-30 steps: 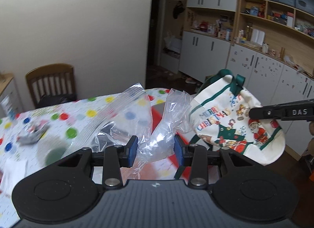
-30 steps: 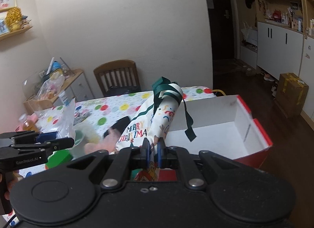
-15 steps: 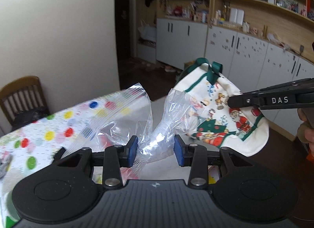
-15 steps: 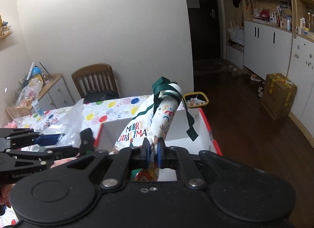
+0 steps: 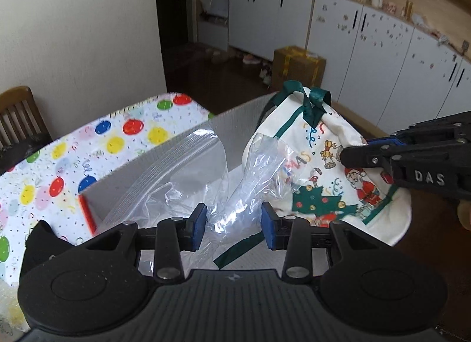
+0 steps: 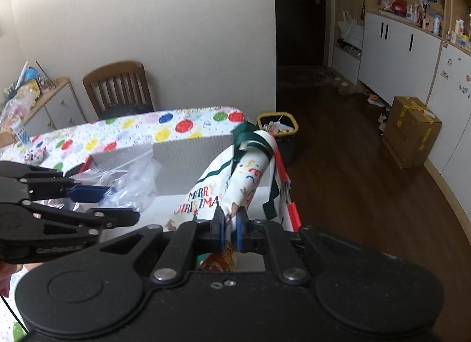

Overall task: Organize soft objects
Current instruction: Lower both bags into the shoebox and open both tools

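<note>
My right gripper [image 6: 229, 231] is shut on a white Christmas cloth bag [image 6: 232, 183] with green ribbon handles and holds it over a white box with a red rim [image 6: 188, 147]. The bag also shows in the left wrist view [image 5: 332, 171], pinched by the right gripper [image 5: 357, 152]. My left gripper [image 5: 234, 225] is open, its blue pads on either side of a clear plastic zip bag [image 5: 188, 183] that hangs over the box [image 5: 147, 171]. The left gripper [image 6: 117, 203] and the plastic bag [image 6: 132, 178] also show in the right wrist view.
The box stands on a table with a polka-dot cloth [image 5: 73, 150]. A wooden chair [image 6: 117, 88] stands behind the table. A yellow-rimmed bin [image 6: 278, 124] and a cardboard box [image 6: 412, 130] stand on the dark floor. White cabinets [image 5: 353, 41] line the far wall.
Both grippers have swung right and moved over the white box, carrying the cloth bag and the plastic bag with them. The left jaws stay apart and the right stays clamped.
</note>
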The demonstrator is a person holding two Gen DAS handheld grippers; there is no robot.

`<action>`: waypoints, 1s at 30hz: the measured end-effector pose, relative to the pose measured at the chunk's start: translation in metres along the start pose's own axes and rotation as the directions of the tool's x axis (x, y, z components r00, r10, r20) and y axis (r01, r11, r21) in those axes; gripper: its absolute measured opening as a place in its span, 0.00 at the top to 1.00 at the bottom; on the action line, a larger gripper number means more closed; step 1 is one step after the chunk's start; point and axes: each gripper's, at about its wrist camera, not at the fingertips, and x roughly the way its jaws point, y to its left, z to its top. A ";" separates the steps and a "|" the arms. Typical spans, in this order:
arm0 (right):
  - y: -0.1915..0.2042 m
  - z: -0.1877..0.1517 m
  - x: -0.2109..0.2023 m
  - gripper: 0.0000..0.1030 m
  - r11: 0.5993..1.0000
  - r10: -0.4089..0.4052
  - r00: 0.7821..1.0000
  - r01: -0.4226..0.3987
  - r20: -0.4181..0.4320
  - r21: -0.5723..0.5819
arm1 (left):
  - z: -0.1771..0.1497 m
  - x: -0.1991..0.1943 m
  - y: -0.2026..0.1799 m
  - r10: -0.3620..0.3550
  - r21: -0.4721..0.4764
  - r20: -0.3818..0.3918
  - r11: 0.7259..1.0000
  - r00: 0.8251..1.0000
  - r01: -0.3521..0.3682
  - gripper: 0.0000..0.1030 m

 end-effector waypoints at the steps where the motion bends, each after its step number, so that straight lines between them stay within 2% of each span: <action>1: 0.001 -0.001 0.005 0.93 1.000 0.003 1.000 -0.003 -0.011 -0.012 | 0.001 0.007 0.002 -0.001 -0.011 -0.016 1.000 1.000 0.001 0.63; 9: 0.006 -0.004 0.036 0.94 0.999 -0.001 0.996 -0.003 -0.085 -0.046 | 0.009 0.045 0.007 -0.024 -0.080 -0.127 0.997 0.992 0.014 0.63; 19: 0.003 -0.009 0.054 0.93 0.996 -0.002 0.986 -0.013 -0.168 -0.087 | 0.010 0.082 0.007 -0.020 -0.098 -0.277 0.995 0.961 -0.008 0.63; 22: 0.002 -0.011 0.056 0.92 0.996 -0.002 0.983 -0.014 -0.183 -0.086 | 0.012 0.088 0.009 -0.022 -0.106 -0.299 0.994 0.954 -0.010 0.62; 27: -0.001 -0.013 0.060 0.83 0.998 0.000 0.977 -0.015 -0.212 -0.067 | 0.012 0.095 0.007 -0.024 -0.088 -0.339 0.996 0.940 -0.007 0.60; 30: -0.002 -0.013 0.062 0.75 0.998 0.012 0.976 -0.024 -0.219 -0.050 | 0.013 0.097 0.004 -0.012 -0.054 -0.342 0.999 0.940 -0.007 0.56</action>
